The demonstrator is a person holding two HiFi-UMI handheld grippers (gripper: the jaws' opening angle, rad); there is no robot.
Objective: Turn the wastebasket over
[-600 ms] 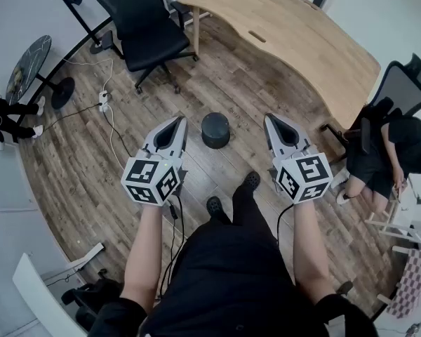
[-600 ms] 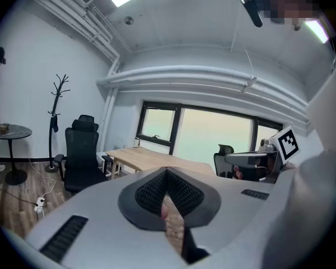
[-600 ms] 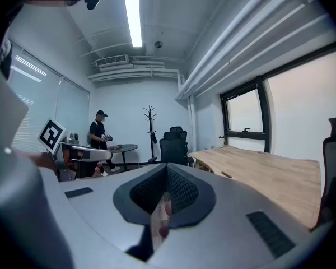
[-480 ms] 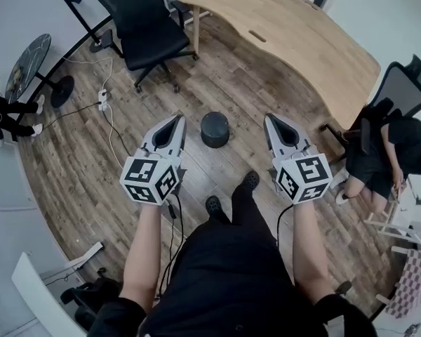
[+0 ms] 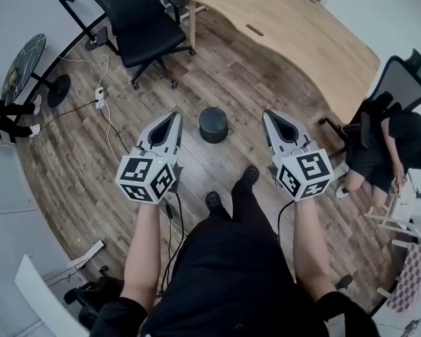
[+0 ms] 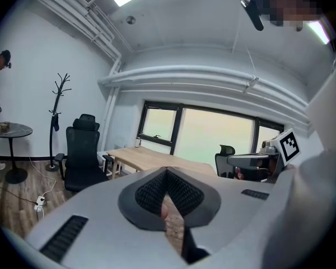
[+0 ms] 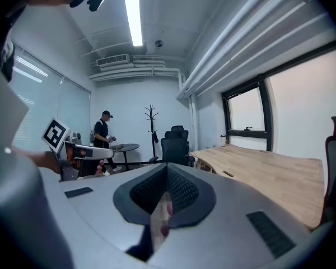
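Left gripper and right gripper are held up side by side, jaws pressed together on nothing. The black wastebasket is sat on the wood floor just ahead, between them, untouched.

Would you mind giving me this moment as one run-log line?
left gripper: shut, empty | right gripper: shut, empty | dark round wastebasket: on wooden floor, untouched

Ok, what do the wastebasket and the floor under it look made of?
Wastebasket: dark, matte, smooth round body, probably plastic, though metal can't be ruled out. Floor: brown wood-grain planks with visible seams, either wood or laminate.
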